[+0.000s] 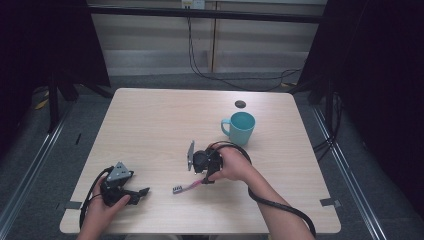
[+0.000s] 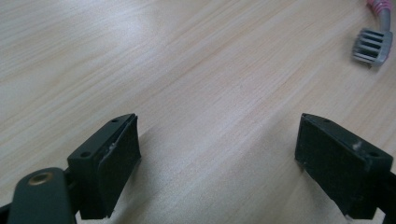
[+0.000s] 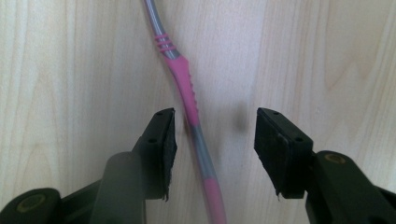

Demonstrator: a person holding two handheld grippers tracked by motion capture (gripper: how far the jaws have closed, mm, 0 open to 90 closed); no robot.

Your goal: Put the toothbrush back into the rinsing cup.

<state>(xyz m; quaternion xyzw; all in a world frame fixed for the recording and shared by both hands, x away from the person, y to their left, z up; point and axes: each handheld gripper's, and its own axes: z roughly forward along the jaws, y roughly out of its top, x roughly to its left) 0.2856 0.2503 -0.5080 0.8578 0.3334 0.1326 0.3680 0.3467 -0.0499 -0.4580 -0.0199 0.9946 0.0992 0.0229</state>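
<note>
Pink toothbrush [image 3: 189, 100], one; one cup [image 1: 240, 127]

a light wooden table [image 1: 150, 125] with a pale, fine grain carries few items. a pink and grey toothbrush [image 1: 187, 186] lies flat on the bare wood toward the near edge, its grey bristled head pointing to the table's left; in the right gripper view the handle [image 3: 187, 88] runs lengthwise along the board, pink grip and grey neck both resting on the surface. a teal mug [image 1: 241, 128] stands upright farther back and to the right, handle turned left, well apart from the brush. a small dark round spot [image 1: 240, 104] sits on the tabletop just beyond the mug. strips of grey tape [image 1: 329, 202] mark the near corners.
</note>
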